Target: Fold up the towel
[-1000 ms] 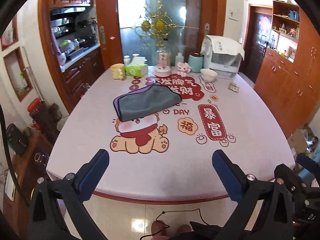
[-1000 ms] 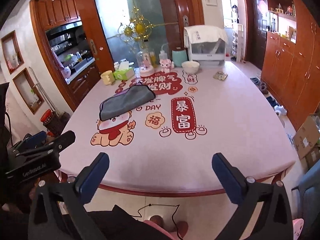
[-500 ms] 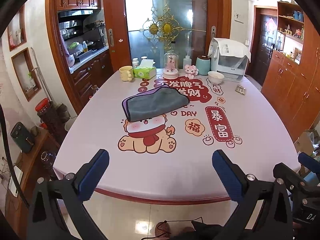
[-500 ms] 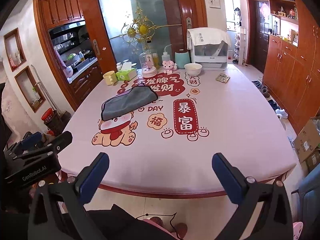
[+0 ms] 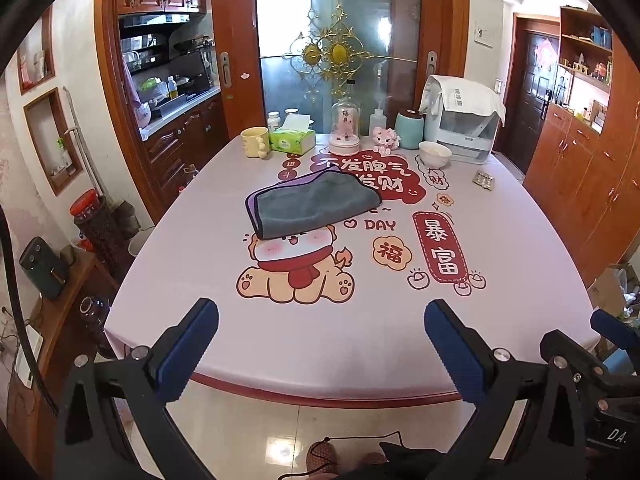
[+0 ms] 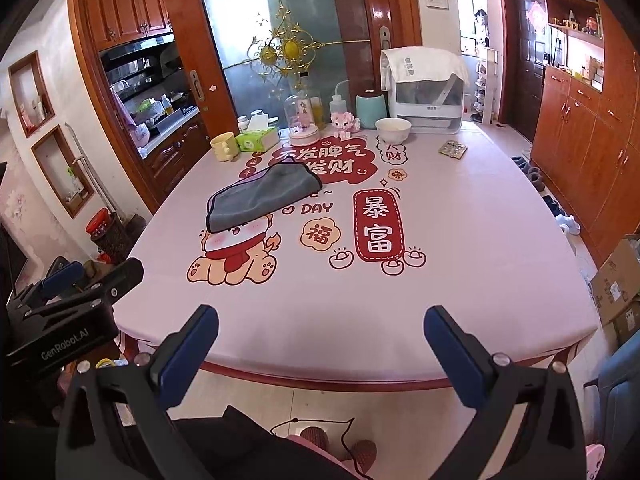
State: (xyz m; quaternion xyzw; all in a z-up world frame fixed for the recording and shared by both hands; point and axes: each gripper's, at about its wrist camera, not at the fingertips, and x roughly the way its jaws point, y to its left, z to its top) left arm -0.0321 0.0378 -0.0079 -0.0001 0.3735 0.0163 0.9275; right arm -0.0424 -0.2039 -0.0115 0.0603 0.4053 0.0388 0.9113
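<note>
Both grippers, the left gripper [image 5: 321, 344] and the right gripper [image 6: 321, 344], hang empty with jaws spread wide, short of the table [image 5: 360, 344] edge, probably readying a reach. One grey towel [image 5: 312, 204] lies well ahead of them, mid-table (already doubled over, it seems). Beyond it stand one mug [image 5: 255, 142], one tissue box [image 5: 292, 141] and one bowl [image 5: 435, 154].

**Both wrist cameras look across the surface from its near edge**

Your left wrist view sits back from the surface [image 5: 360, 332], off its near edge, facing the far glass door [image 5: 340, 32]. Your right wrist view faces the same way from further right. Both share the whole surface, the towel [image 5: 312, 204] mid-distance, and the far clutter.
</note>
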